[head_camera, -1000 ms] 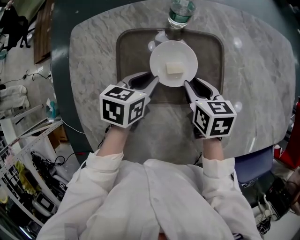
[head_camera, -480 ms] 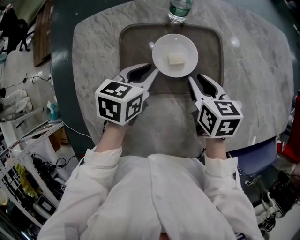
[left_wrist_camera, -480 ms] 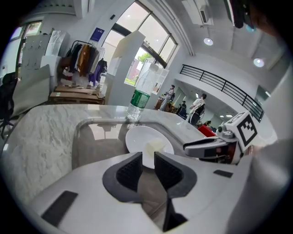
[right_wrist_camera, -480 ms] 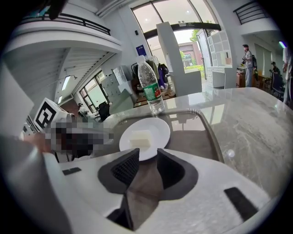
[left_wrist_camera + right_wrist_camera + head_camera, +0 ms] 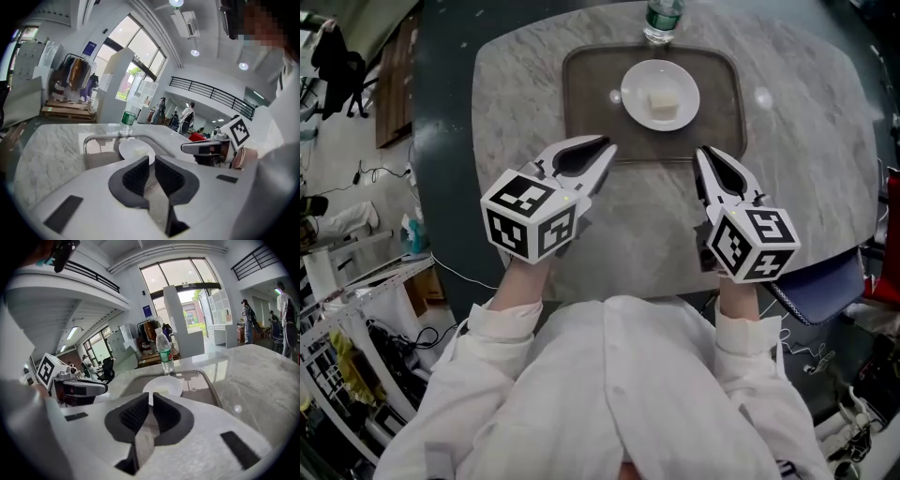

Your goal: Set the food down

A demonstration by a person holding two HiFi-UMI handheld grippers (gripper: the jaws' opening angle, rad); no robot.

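A white plate [image 5: 639,94] with a pale block of food [image 5: 664,101] rests on the brown tray [image 5: 581,103] at the far side of the marble table [image 5: 516,103]. Both grippers hang nearer me, raised and apart from the plate. My left gripper [image 5: 609,146] is at the tray's near left edge and my right gripper [image 5: 701,150] at its near right edge. Their jaws have just been closing and now stand at a thin slit with nothing between them. The plate [image 5: 133,149] shows beyond the left gripper [image 5: 151,159], and the plate [image 5: 164,385] beyond the right gripper [image 5: 151,397].
A green-labelled water bottle [image 5: 662,21] stands just behind the tray. Marble surface lies between the tray and me. A blue chair seat [image 5: 825,286] is at the table's right; shelving and cables crowd the floor at the left.
Both grippers let go of the plate's rim, drew back toward me and rose. Their jaws closed. The plate stays on the tray.
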